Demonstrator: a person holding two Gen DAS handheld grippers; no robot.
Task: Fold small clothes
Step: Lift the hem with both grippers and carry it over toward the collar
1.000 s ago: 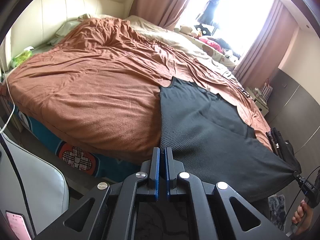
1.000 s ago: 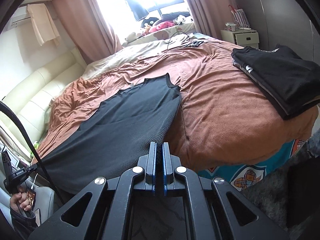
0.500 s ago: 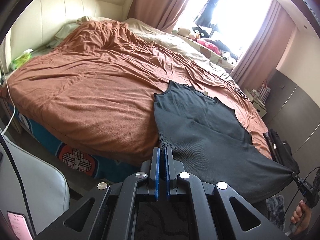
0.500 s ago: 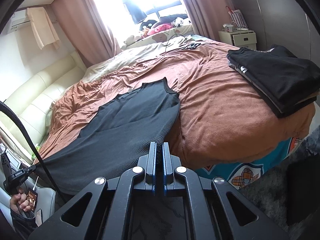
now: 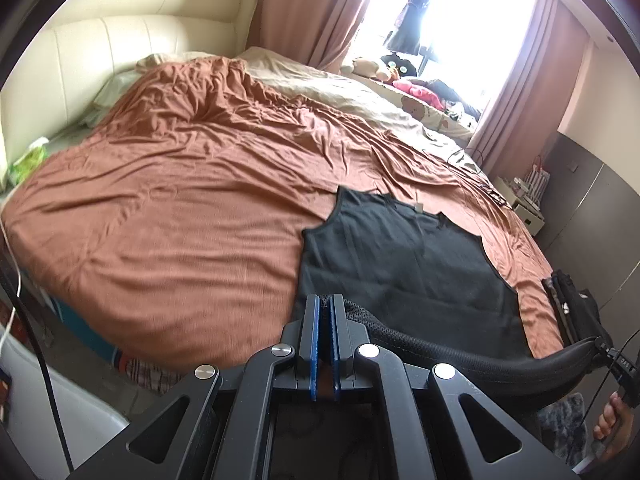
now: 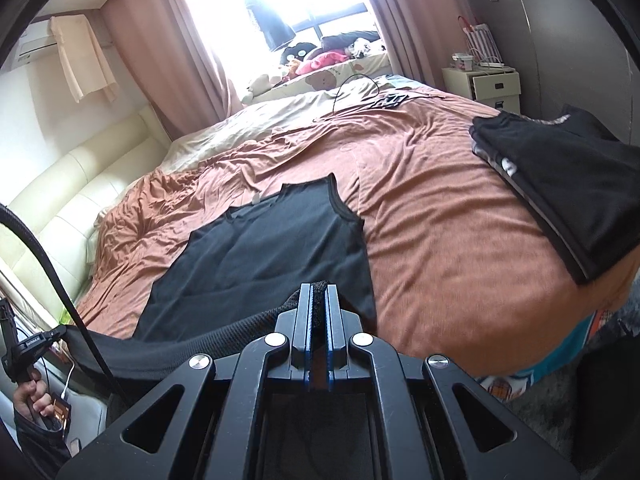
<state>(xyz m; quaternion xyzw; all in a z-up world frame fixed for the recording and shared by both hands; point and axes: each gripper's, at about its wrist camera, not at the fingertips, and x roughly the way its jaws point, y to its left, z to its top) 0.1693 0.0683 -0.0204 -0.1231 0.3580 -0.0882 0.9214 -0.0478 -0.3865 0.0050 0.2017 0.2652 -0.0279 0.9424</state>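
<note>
A dark sleeveless top (image 5: pixel 404 264) lies flat on the brown bedspread (image 5: pixel 192 208), neck end away from me. My left gripper (image 5: pixel 325 304) is shut on one bottom hem corner. My right gripper (image 6: pixel 318 292) is shut on the other hem corner. The hem (image 5: pixel 460 354) stretches as a rolled band between them, raised above the bed's near edge. The top (image 6: pixel 264 256) shows in the right wrist view too, where the left gripper (image 6: pixel 44 338) is at the far left; the right gripper (image 5: pixel 600 350) is at the far right of the left wrist view.
A stack of folded dark clothes (image 6: pixel 560 184) sits on the bed's right corner. Cables (image 6: pixel 384 100) lie on the bed farther back. Plush toys (image 5: pixel 380 68) line the window. A cream headboard (image 5: pixel 120 52) is at left, a nightstand (image 6: pixel 484 84) at right.
Both grippers have lifted and moved forward over the bed with the hem, so the hem end rises off the edge and the top looks shorter.
</note>
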